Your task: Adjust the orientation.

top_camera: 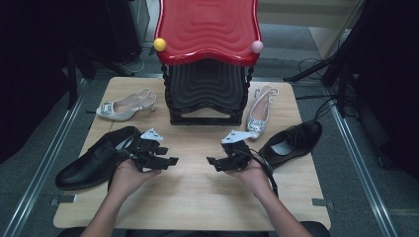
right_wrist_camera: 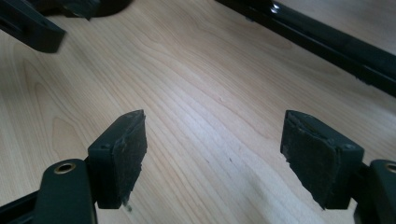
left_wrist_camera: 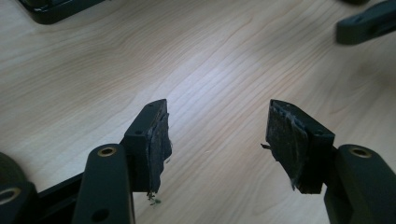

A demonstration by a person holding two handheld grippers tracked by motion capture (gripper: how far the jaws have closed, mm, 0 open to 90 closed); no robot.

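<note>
Two hand-held grippers hover over the middle of the wooden table (top_camera: 197,192), their tips pointing at each other. My left gripper (top_camera: 169,161) is open, and in its own view (left_wrist_camera: 217,114) nothing but bare wood lies between the worn pads. My right gripper (top_camera: 213,162) is open too, with its jaws (right_wrist_camera: 215,123) wide apart over bare wood. A black leather shoe (top_camera: 96,159) lies just left of the left hand. A second black shoe (top_camera: 294,140) lies right of the right hand. Two white heeled shoes (top_camera: 126,105) (top_camera: 259,116) rest farther back.
A red and black shoe rack (top_camera: 207,59) stands at the table's back centre, with its black base (right_wrist_camera: 336,46) close ahead of the grippers. The opposite gripper's jaw (left_wrist_camera: 369,23) shows at the upper right of the left gripper view. Dark stands and cables flank the table.
</note>
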